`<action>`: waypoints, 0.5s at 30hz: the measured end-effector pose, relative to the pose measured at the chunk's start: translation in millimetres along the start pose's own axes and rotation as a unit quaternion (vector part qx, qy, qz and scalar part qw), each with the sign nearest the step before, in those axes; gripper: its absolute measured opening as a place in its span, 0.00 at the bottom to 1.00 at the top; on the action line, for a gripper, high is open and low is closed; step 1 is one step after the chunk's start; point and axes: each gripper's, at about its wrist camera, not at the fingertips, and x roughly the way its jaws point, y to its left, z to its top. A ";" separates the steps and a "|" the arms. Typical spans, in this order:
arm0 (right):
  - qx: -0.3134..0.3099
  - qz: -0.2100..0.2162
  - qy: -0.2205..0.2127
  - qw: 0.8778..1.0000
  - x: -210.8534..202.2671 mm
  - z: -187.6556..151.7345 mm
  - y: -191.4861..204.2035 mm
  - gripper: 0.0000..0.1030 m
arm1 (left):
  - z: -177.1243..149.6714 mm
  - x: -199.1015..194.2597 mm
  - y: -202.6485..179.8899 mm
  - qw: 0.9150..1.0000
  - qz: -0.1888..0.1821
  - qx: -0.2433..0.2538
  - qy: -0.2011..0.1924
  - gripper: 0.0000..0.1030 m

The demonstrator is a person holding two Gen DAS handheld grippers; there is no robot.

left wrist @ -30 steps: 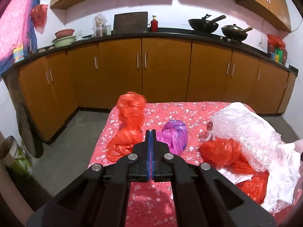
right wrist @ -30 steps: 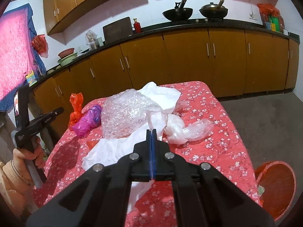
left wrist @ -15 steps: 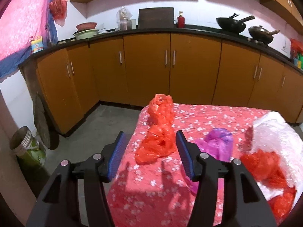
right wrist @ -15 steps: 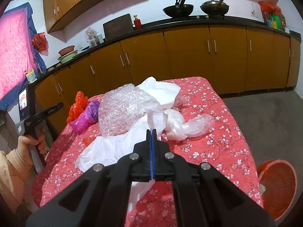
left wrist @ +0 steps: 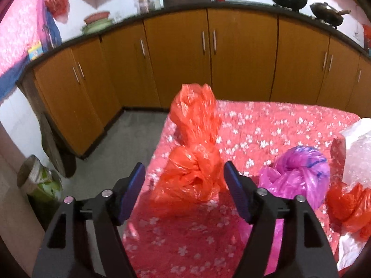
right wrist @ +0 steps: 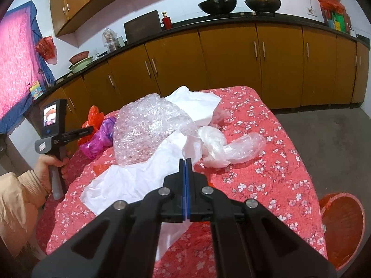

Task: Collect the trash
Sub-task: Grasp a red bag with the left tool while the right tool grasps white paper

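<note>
Framing an orange plastic bag [left wrist: 194, 162], the left gripper [left wrist: 183, 185] was seen with its blue pads [left wrist: 133, 191] spread wide, released, one pad at either side of the bag and neither pressing on it; the bag, knotted and standing upright, was set near the corner of a table covered by a red flowered cloth [left wrist: 266, 125]; a purple bag [left wrist: 299, 173] lay at about three o'clock from the orange one, just beside it, and a further crumple of orange-red plastic [left wrist: 352, 206] was found at four o'clock, near the frame's edge, against a clear bubble wrap bundle [left wrist: 357, 153]; brown cabinets [left wrist: 241, 60] ran behind the table at twelve o'clock.

In the right wrist view, the right gripper [right wrist: 186, 162] was clenched, its pads pressed together with nothing caught between them; it was held over a sheet of white paper [right wrist: 129, 180] spread on the cloth; the bubble wrap [right wrist: 150, 127] was heaped at eleven o'clock from the fingertips, and a clear plastic bag [right wrist: 231, 146] lay at two o'clock, touching the paper; at nine o'clock a hand [right wrist: 49, 162] in a beige sleeve [right wrist: 20, 197] gripped the handle of the left gripper [right wrist: 87, 131], which was pointed at the orange and purple bags [right wrist: 102, 132]; an orange basket [right wrist: 340, 227] stood on the floor at four o'clock, beside the table.
</note>
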 end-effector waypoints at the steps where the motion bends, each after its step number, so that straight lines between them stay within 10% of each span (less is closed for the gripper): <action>1: 0.001 0.000 0.000 1.000 -0.4 0.0 -0.1 0.02 | 0.4 0.5 1.1 1.000 -0.011 -0.004 0.003 0.41; 15: 0.009 0.000 -0.036 0.999 -28.8 8.9 -1.2 0.02 | -15.2 -98.5 -13.1 0.994 -0.083 0.008 -0.072 0.31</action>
